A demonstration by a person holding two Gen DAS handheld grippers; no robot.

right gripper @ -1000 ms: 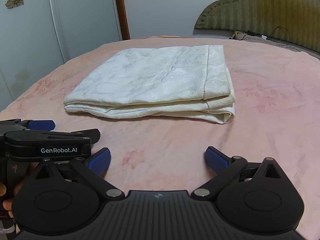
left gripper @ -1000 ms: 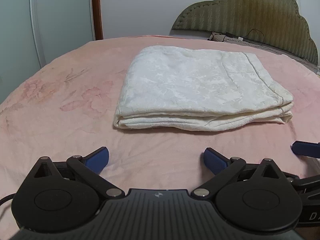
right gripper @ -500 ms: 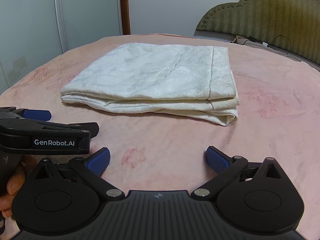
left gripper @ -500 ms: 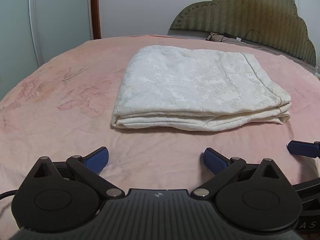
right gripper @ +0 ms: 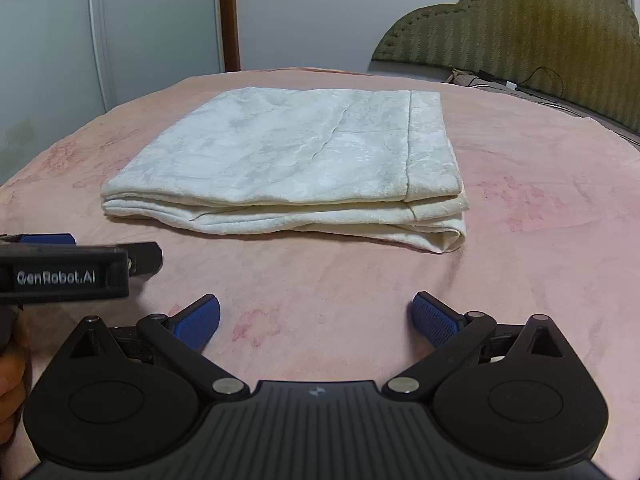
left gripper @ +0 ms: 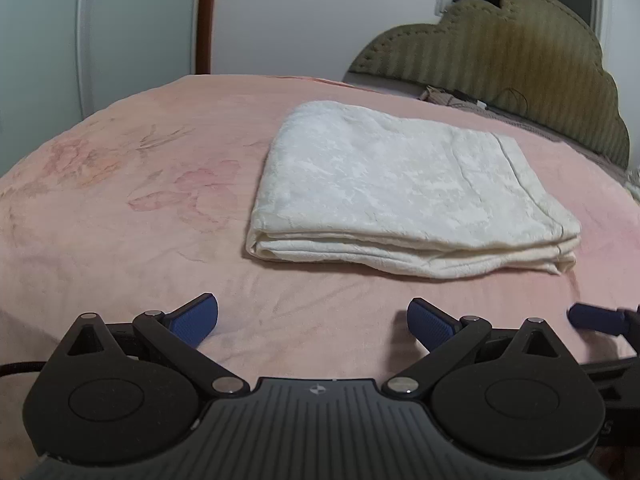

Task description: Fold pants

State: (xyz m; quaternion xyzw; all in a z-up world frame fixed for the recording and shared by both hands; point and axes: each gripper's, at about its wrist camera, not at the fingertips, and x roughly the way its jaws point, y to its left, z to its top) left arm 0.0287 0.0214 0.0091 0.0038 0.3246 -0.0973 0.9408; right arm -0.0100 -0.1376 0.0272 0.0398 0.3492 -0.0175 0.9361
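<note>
The pants (left gripper: 404,192) lie on the bed (left gripper: 120,208), folded into a flat, layered rectangle of cream fabric, well short of the headboard (left gripper: 500,56) and set toward the middle of the pink bedcover. The stacked edges face the cameras and sit fairly even, though the near right corner (right gripper: 448,240) gapes slightly where the layers curl. The left gripper (left gripper: 312,320) is held low over the bedcover, in front of the bundle and apart from it, fingers (left gripper: 196,318) spread wide with nothing between them. The right gripper (right gripper: 316,316) stands the same way beside it: fingers (right gripper: 434,320) wide, empty, clear of the cloth. In the right wrist view the body of the left gripper shows at the left edge, with part of the person's hand (right gripper: 12,376) below it. Judgement: both tools are parked side by side off the fabric because the folding appears complete; nothing is gripped and no layer is lifted. The central placement keeps the bundle away from the bed's edges. The open corner is the only defect noted and could loosen if the bundle were disturbed.
</note>
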